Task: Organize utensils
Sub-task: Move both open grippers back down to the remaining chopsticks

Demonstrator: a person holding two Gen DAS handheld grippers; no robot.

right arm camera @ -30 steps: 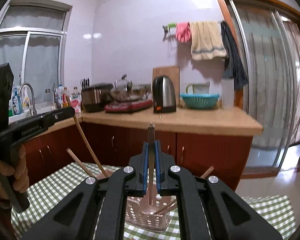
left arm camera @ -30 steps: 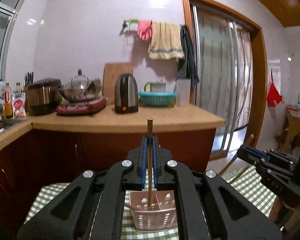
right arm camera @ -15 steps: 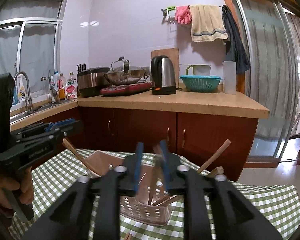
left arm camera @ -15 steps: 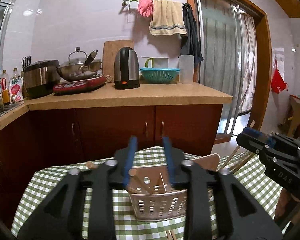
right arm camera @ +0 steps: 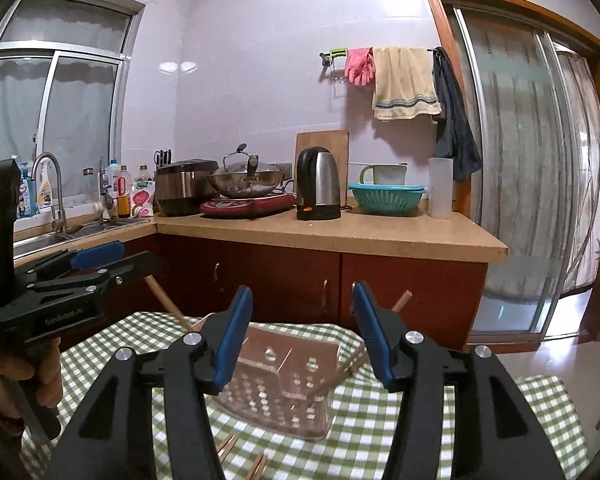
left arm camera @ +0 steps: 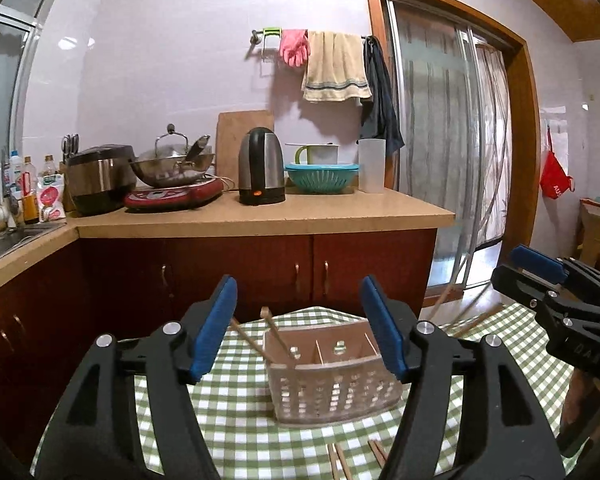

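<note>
Fingers of left gripper [left arm camera: 300,328] and right gripper [right arm camera: 300,334] opening, gripping nothing. Hovering above pink basket [left arm camera: 332,384] on checked table [left arm camera: 240,412]. Chopsticks [left arm camera: 278,334] leaning inside basket.

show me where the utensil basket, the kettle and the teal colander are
utensil basket [left arm camera: 332,390], left wrist view, front perforated wall.
kettle [left arm camera: 261,166], left wrist view, steel body.
teal colander [right arm camera: 386,199], right wrist view, slotted side.

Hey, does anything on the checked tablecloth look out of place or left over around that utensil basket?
Yes. A few loose chopsticks lie flat on the green checked tablecloth in front of the slotted utensil basket, while the others stand leaning inside it.
</note>
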